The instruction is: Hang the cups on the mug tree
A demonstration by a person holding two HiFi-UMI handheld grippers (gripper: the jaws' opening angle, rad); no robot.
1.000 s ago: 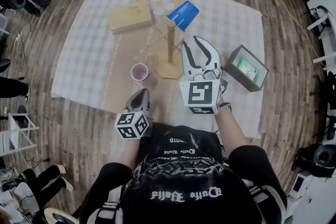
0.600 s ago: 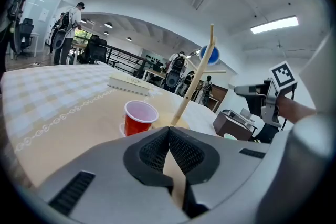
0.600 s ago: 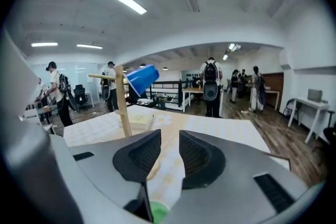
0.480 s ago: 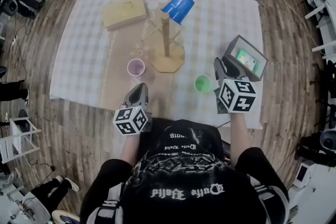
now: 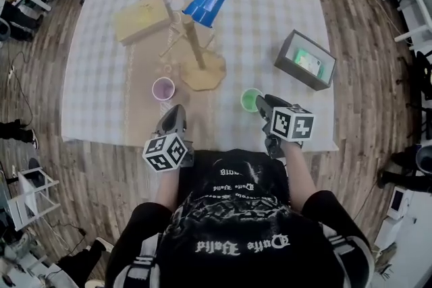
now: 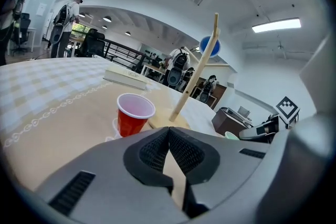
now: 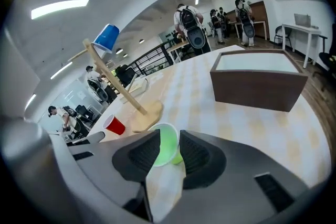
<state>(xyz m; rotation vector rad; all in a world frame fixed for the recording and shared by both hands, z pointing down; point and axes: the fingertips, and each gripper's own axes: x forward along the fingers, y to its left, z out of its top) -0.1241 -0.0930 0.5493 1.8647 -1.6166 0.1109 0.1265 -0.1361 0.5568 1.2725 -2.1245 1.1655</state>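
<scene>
Checked tablecloth [image 5: 283, 17] over table, wood-plank floor [image 5: 358, 57] around, left gripper [image 5: 177, 109] jaws closed, empty, right gripper [image 5: 263, 103] jaws just opened wider, green cup [image 5: 250, 99] at tips, ungripped.

Seen from above, a person holds a gripper in each hand, both forearms reaching forward from the body. The left forearm [image 5: 167, 187] runs straight ahead. The left gripper [image 5: 175, 110] points forward and slightly down, with its marker cube [image 5: 165, 152] close to the body. Its fingers are pressed together with nothing between them. The right forearm [image 5: 298, 170] angles slightly inward. The right gripper [image 5: 262, 102] tilts downward and toward the left, with its marker cube [image 5: 292, 123] on top. Its fingers stand wide apart and have just been opening. A green cup [image 5: 250, 99] sits in the gap at their tips, not clamped.
</scene>
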